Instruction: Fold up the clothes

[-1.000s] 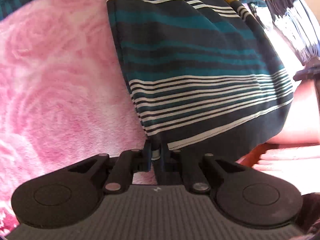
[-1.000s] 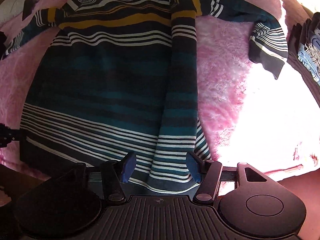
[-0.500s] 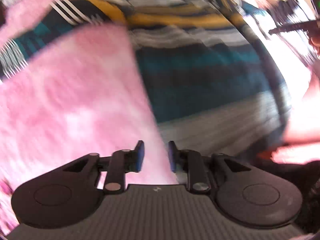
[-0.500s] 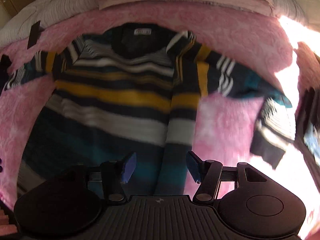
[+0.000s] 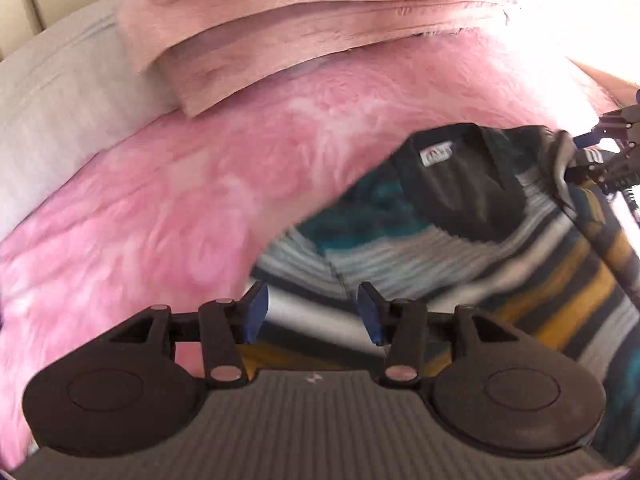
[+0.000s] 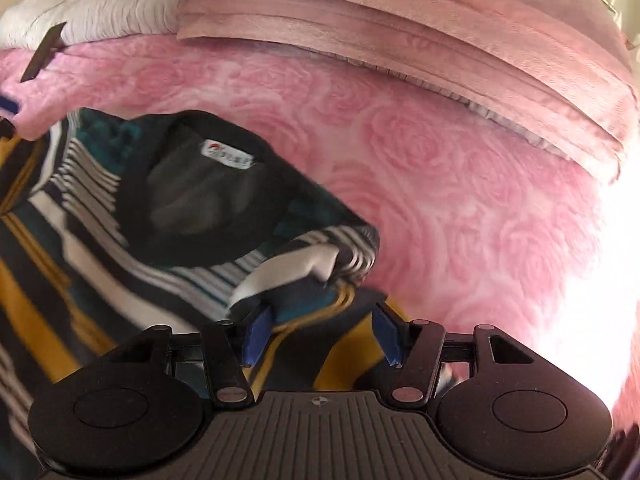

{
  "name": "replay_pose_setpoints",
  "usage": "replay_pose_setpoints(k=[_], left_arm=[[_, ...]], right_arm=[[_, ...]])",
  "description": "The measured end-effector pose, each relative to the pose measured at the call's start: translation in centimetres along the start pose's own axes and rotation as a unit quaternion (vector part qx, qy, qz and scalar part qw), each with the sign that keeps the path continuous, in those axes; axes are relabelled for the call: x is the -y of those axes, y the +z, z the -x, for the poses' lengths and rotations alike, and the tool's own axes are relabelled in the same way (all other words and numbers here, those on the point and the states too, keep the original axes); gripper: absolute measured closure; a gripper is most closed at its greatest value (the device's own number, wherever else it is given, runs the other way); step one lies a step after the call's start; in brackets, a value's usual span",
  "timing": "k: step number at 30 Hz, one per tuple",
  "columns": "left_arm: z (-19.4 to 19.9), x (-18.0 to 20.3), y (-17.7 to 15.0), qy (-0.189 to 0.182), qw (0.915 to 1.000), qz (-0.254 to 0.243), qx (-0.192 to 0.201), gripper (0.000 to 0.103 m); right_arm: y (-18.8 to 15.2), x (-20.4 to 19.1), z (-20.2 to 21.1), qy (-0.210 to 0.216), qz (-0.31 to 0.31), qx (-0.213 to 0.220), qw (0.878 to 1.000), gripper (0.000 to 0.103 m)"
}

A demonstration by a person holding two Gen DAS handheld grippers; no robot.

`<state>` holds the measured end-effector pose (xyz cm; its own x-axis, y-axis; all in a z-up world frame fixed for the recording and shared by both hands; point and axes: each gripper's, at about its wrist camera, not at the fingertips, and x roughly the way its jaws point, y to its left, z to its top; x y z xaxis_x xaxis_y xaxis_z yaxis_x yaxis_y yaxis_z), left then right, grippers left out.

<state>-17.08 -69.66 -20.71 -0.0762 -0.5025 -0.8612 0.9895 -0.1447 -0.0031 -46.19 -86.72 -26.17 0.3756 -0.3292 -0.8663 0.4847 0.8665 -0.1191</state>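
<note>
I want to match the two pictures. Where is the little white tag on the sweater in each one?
Left wrist view: the white tag is at upper right, inside the dark collar.
Right wrist view: the white tag is left of centre, inside the same collar.
Shared landmark: the folded pink blankets along the top.

Left hand-held gripper (image 5: 311, 312): black linkage arms, blue pads on both fingertips (image 5: 256, 312), silver pivot screws.
Left body: grey ribbed plate with a small white mark, flanked by two round black housings.
Right hand-held gripper (image 6: 322, 334): same black arms, blue pads (image 6: 256, 332), silver screws.
Right body: dark ribbed plate bearing a small crosshair mark, round housings either side.
</note>
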Motion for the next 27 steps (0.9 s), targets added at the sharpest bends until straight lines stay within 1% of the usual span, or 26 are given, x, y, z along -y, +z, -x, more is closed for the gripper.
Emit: replay_pose_setpoints(k=[2, 3, 5, 6, 7, 8, 9, 10, 11, 12, 15, 18, 19, 22, 25, 27], left_arm=[[-3.0, -0.4, 1.1, 0.003, 0.9999, -0.013, -0.01, 0.061], [-4.2, -0.5, 1.4, -0.004, 0.9997, -0.018, -0.016, 0.062], [-6.5, -0.5, 1.7, -0.015, 0.9988, -0.031, -0.034, 0.069], [-7.2, -0.5, 1.5, -0.014, 0.9981, -0.04, -0.044, 0.075], [-7.8, -0.5, 1.3, -0.013, 0.9973, -0.049, -0.053, 0.091], [-7.7, -0.4, 1.1, 0.002, 0.9967, -0.064, -0.049, 0.103], [-7.1, -0.9, 1.1, 0.0, 0.9974, -0.057, -0.044, 0.103], [-6.4, -1.3, 1.0, -0.001, 0.998, -0.05, -0.039, 0.103], [-5.2, -2.0, 1.0, 0.003, 0.999, -0.038, -0.025, 0.103], [-3.9, -2.8, 1.0, 0.01, 0.9994, -0.03, -0.011, 0.103], [1.2, -5.2, 0.7, 0.025, 0.9992, -0.013, 0.027, 0.102], [4.5, -7.2, 0.2, 0.055, 0.9972, 0.001, 0.049, 0.102], [4.7, -8.1, -0.1, 0.065, 0.9965, 0.011, 0.051, 0.102], [3.6, -10.2, -0.6, 0.089, 0.9942, 0.043, 0.041, 0.102], [1.9, -11.2, -0.9, 0.103, 0.9922, 0.066, 0.023, 0.102], [0.7, -11.9, -1.1, 0.111, 0.9903, 0.082, 0.011, 0.102]], right_arm=[[0.0, 0.8, -1.0, 0.005, -0.007, 0.003, 1.0, 0.044], [-0.1, 1.2, -1.5, 0.008, -0.012, 0.004, 1.0, 0.045], [-0.3, 2.0, -2.2, 0.018, -0.026, 0.004, 0.999, 0.045], [-0.3, 2.3, -2.4, 0.024, -0.035, 0.003, 0.999, 0.045], [-0.4, 2.6, -2.6, 0.03, -0.042, 0.001, 0.999, 0.046], [-0.4, 2.7, -2.7, 0.035, -0.047, -0.005, 0.998, 0.068], [-0.3, 2.8, -2.6, 0.038, -0.051, -0.01, 0.998, 0.089], [-0.1, 2.8, -2.4, 0.033, -0.05, -0.013, 0.998, 0.091], [0.4, 2.7, -1.9, 0.027, -0.05, -0.011, 0.998, 0.097], [0.9, 2.6, -1.3, 0.021, -0.051, -0.006, 0.998, 0.097], [3.1, 3.0, 1.6, 0.014, -0.069, 0.031, 0.997, 0.098], [5.8, 3.9, 3.4, 0.007, -0.077, 0.063, 0.995, 0.098], [6.6, 4.2, 3.4, 0.005, -0.078, 0.069, 0.994, 0.098], [9.0, 5.1, 1.8, -0.016, -0.072, 0.078, 0.994, 0.098], [10.5, 6.5, -1.5, -0.029, -0.101, 0.06, 0.993, 0.097], [10.5, 6.9, -3.5, -0.035, -0.119, 0.035, 0.992, 0.097]])
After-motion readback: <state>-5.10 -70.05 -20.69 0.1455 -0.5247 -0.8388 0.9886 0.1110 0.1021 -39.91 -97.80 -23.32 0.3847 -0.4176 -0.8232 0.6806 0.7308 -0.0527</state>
